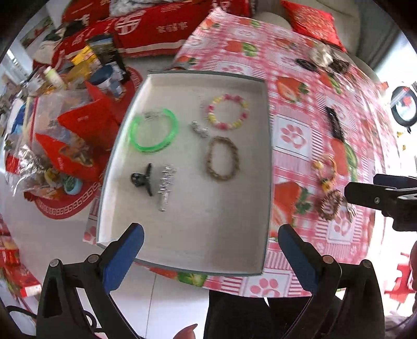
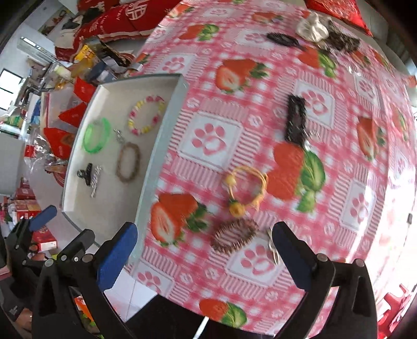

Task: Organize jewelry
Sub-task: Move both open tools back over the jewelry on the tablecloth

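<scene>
left wrist | grey tray [image 1: 265, 161] on strawberry-print tablecloth [image 1: 292, 78]; red boxes [image 1: 146, 28] behind

Legible text and signs, by item:

1. Red fabric bundle [image 1: 146, 28], background beyond the table: a large white circular emblem holding a Chinese character, apparently the double-happiness sign. The same emblem shows in the right wrist view [image 2: 135, 11].
2. Same red fabric, right of the emblem: a short row of white Chinese characters [image 1: 172, 28], too blurred to read.
3. Red pouches [image 1: 86, 122] in the clear bag on the floor: small pale print, not legible.
4. Red round mat [image 1: 62, 208] on the floor: white Greek-key border pattern, no lettering.

Tablecloth [image 1: 292, 135]: paw-print and strawberry motifs only, no text.
</scene>
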Action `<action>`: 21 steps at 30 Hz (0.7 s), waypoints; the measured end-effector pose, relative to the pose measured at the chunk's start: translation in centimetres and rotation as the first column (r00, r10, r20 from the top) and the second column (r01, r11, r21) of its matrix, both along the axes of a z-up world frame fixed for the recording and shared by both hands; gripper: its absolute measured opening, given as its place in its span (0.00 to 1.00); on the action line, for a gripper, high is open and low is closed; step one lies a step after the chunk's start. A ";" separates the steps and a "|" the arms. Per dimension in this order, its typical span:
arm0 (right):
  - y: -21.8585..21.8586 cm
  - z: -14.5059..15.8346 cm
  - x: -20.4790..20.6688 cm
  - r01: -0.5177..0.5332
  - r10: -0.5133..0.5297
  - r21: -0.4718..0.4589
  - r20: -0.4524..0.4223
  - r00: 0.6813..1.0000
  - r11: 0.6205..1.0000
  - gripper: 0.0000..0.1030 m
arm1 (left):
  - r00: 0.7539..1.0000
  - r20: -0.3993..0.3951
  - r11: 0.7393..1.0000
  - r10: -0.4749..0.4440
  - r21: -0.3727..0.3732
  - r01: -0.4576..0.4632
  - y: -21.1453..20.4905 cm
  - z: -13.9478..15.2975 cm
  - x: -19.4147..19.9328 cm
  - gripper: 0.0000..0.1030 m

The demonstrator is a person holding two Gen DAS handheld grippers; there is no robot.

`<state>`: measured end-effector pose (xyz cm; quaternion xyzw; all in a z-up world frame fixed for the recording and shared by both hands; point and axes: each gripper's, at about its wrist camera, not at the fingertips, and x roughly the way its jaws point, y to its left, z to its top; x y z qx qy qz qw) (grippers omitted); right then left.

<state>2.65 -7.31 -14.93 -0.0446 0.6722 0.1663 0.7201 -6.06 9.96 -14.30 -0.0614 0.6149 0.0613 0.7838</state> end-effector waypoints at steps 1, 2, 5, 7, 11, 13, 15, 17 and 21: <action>-0.4 -0.1 -0.1 0.008 -0.008 -0.008 -0.005 1.000 1.000 1.00 | 1.000 0.003 1.000 -0.011 0.002 0.011 -0.3 0.2 0.0 1.00; -1.1 -0.1 -0.2 0.024 -0.024 -0.021 -0.006 1.000 0.999 1.00 | 1.000 0.006 1.000 -0.024 -0.002 0.024 -0.7 0.3 0.0 1.00; -2.6 0.2 -0.3 0.066 -0.066 -0.033 -0.008 0.998 0.997 1.00 | 0.997 0.015 0.997 -0.072 -0.003 0.072 -2.0 0.8 0.3 1.00; -3.5 0.4 -0.1 0.084 -0.084 -0.039 -0.005 0.996 0.996 1.00 | 0.994 0.017 0.994 -0.105 0.016 0.105 -3.1 1.1 0.5 1.00; -5.5 0.8 0.9 0.101 -0.101 -0.054 0.007 0.995 0.993 1.00 | 0.991 0.005 0.991 -0.133 0.007 0.133 -5.2 1.5 1.1 1.00; -6.5 0.7 1.6 0.105 -0.106 -0.061 0.001 0.994 0.993 1.00 | 0.992 -0.002 0.992 -0.129 0.000 0.129 -6.4 1.6 1.5 1.00; -7.3 0.6 2.3 0.104 -0.104 -0.067 -0.001 0.995 0.992 1.00 | 0.992 -0.010 0.992 -0.127 -0.003 0.127 -7.7 1.5 2.0 1.00; -8.3 0.6 3.1 0.101 -0.101 -0.072 0.005 0.995 0.992 1.00 | 0.992 -0.021 0.992 -0.126 0.006 0.126 -9.0 1.3 2.5 1.00; -9.9 0.2 4.7 0.090 -0.090 -0.072 -0.001 0.996 0.993 1.00 | 0.993 -0.037 0.994 -0.109 0.000 0.109 -11.1 1.1 3.8 1.00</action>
